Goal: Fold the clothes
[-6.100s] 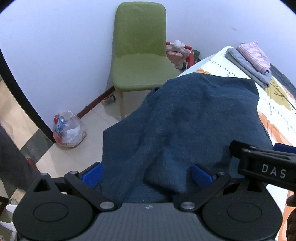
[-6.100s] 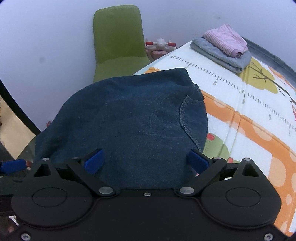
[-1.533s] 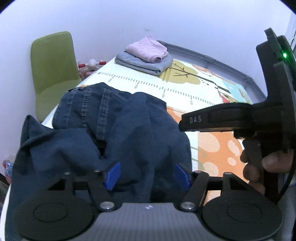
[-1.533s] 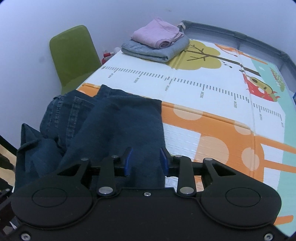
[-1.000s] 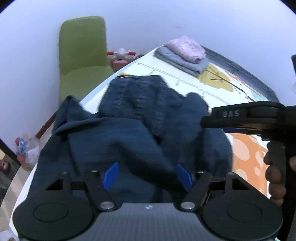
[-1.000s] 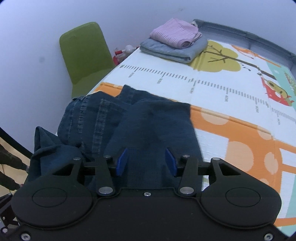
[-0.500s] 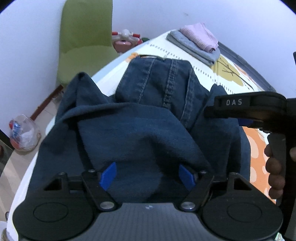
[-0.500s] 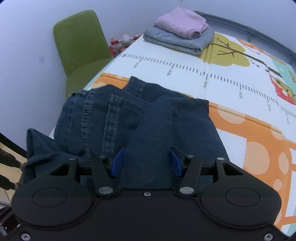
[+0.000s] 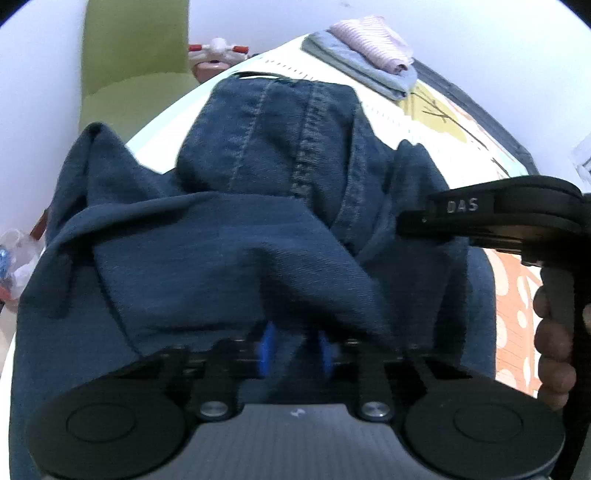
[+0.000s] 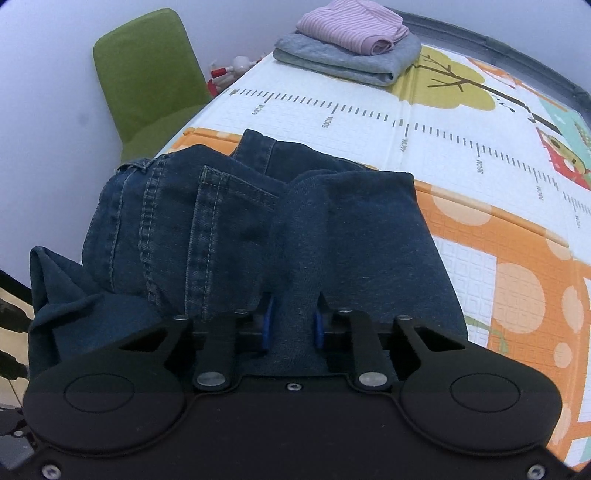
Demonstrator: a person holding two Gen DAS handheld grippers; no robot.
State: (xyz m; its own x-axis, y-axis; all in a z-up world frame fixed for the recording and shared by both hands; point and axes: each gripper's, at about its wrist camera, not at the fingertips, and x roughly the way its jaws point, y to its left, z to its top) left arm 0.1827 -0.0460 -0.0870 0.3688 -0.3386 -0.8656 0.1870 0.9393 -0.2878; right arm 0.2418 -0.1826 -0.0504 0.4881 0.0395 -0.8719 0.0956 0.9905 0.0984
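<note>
A: Your left gripper tips steeply down over the jeans, and its jaws are closing with a ridge of denim pinched up between the blue pads. The picture is blurred there, but the pads look pressed against the fold.

B: And your right gripper?

A: It has the same steep downward tilt. Its jaws are closing too, and a narrow fold of the dark denim stands between its pads, gripped from both sides. From your left wrist view you see the right gripper side-on, reaching in level from the right edge over the jeans, with the fingers of your right hand wrapped round its handle.

B: Where do the jeans lie?

A: They are bunched in a heap on the near corner of the counter, on the play mat with its ruler marks and orange band. The waistband and a back pocket face up on the left side of the heap; a smoother leg panel lies to the right of it. Part of the cloth hangs off the counter's left edge.

B: What else is there?

A: A folded grey garment sits at the far end of the mat with a folded pink striped one on top. A green chair stands beyond the counter's left side, and a small toy is beside it.
</note>
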